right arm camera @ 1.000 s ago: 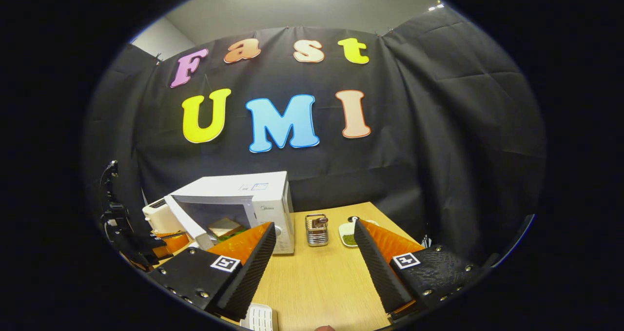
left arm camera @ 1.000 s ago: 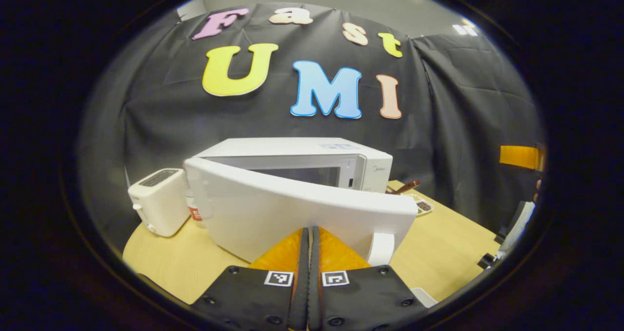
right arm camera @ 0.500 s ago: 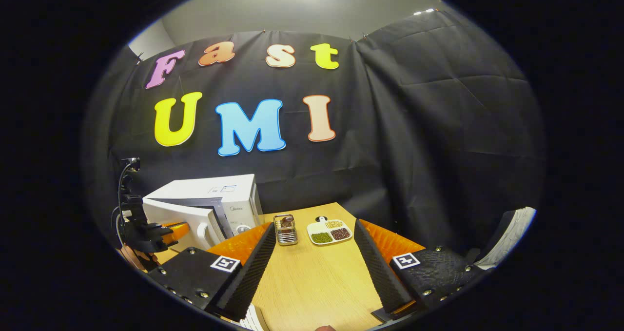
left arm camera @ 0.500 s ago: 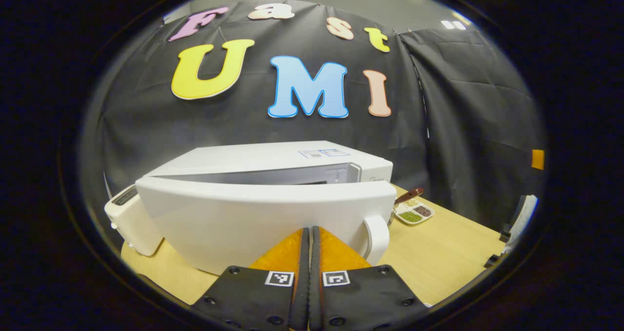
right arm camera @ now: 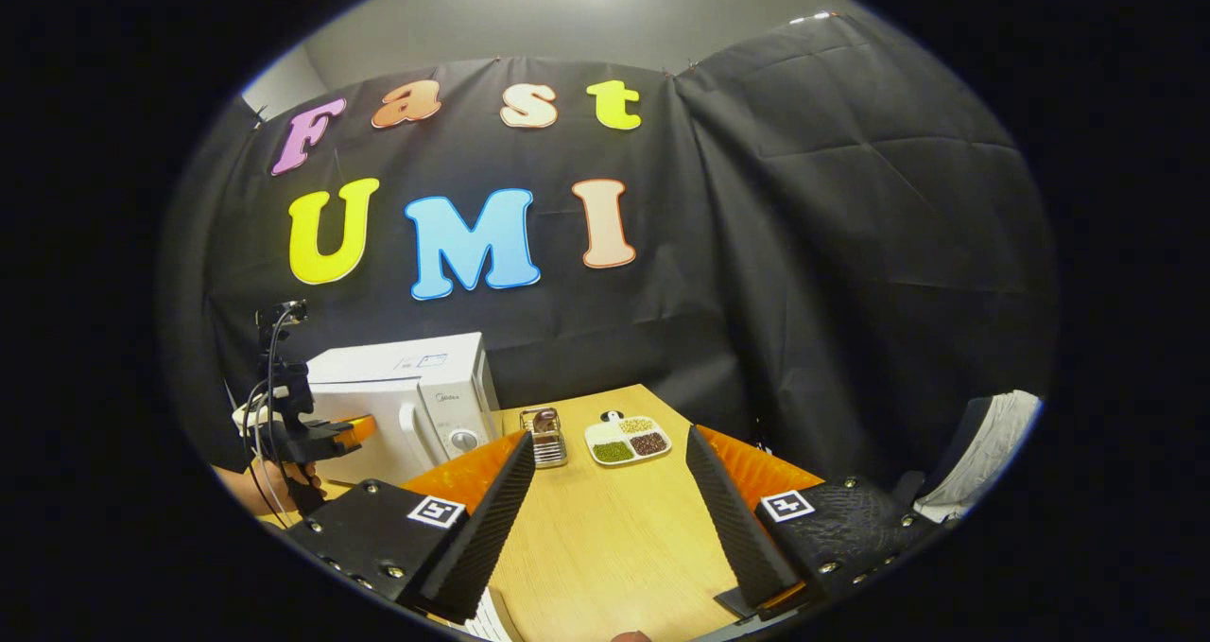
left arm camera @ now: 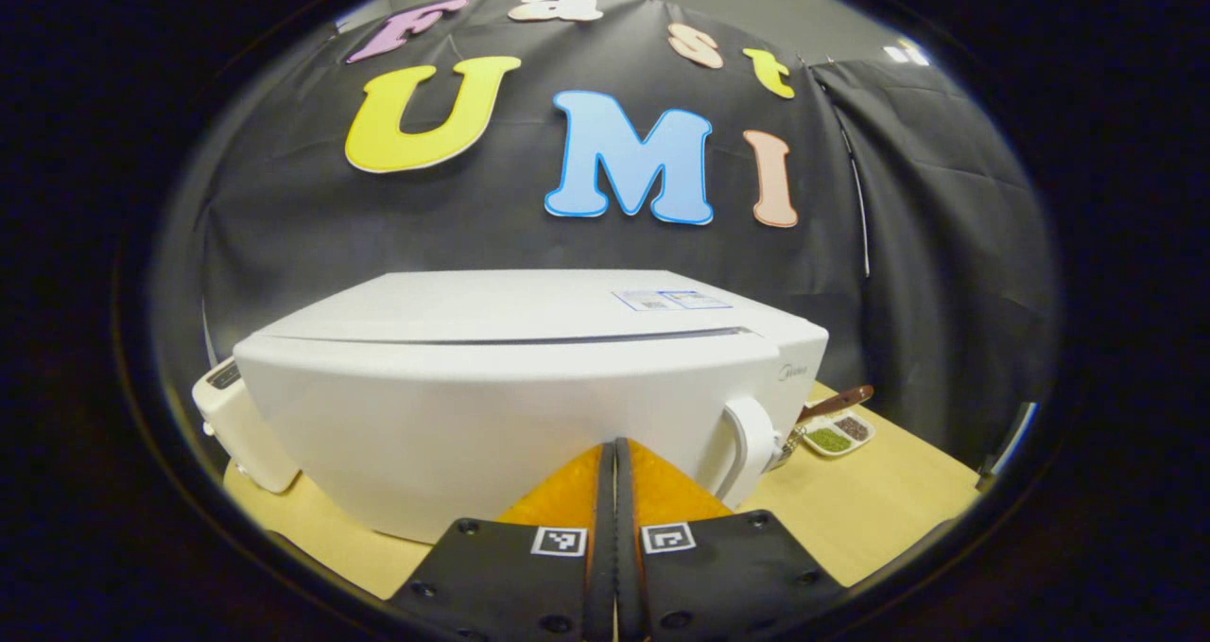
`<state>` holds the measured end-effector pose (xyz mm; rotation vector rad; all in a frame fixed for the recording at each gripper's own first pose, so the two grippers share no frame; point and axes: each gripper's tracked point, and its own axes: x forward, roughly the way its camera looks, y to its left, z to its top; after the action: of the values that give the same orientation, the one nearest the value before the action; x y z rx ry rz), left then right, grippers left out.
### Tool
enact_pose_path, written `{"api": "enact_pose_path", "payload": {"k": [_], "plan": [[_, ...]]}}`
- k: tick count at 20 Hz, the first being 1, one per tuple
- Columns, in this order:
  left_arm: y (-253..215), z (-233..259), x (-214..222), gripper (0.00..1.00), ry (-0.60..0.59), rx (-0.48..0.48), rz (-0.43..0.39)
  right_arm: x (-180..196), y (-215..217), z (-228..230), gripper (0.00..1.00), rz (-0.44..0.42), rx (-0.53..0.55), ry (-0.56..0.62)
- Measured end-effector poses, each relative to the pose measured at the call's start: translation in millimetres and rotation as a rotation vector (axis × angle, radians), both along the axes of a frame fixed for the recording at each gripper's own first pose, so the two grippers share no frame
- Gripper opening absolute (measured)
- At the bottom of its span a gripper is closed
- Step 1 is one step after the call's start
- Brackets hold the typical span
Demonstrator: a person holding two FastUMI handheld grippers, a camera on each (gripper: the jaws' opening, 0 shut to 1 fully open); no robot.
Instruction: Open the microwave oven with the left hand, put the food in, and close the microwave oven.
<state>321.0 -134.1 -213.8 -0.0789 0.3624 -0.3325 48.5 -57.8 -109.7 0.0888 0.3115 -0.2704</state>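
Door (left arm camera: 529,415) of microwave oven (left arm camera: 529,302) pressed flush by closed left gripper (left arm camera: 614,453), dead ahead; right gripper (right arm camera: 605,491) held wide, empty, well apart.

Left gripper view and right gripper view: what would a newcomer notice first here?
The white microwave oven stands on the wooden table, its door shut, and the left hand-held gripper, fingers together, presses its tips on the door. In the right gripper view, the right hand-held gripper is wide open above the table, with a divided dish of grains farther off, right of the oven.
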Motion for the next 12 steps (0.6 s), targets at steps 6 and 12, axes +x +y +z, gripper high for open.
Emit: {"api": "enact_pose_path", "payload": {"k": [6,12], "plan": [[6.8,12.5,-0.4,0.07,-0.026,0.096,0.038,-7.5,20.7,-8.1,0.98,0.129,0.007,0.022],[-0.9,109.5,-81.9,0.07,-0.181,0.034,0.044,-6.5,32.6,14.9,0.98,0.273,0.014,-0.038]]}}
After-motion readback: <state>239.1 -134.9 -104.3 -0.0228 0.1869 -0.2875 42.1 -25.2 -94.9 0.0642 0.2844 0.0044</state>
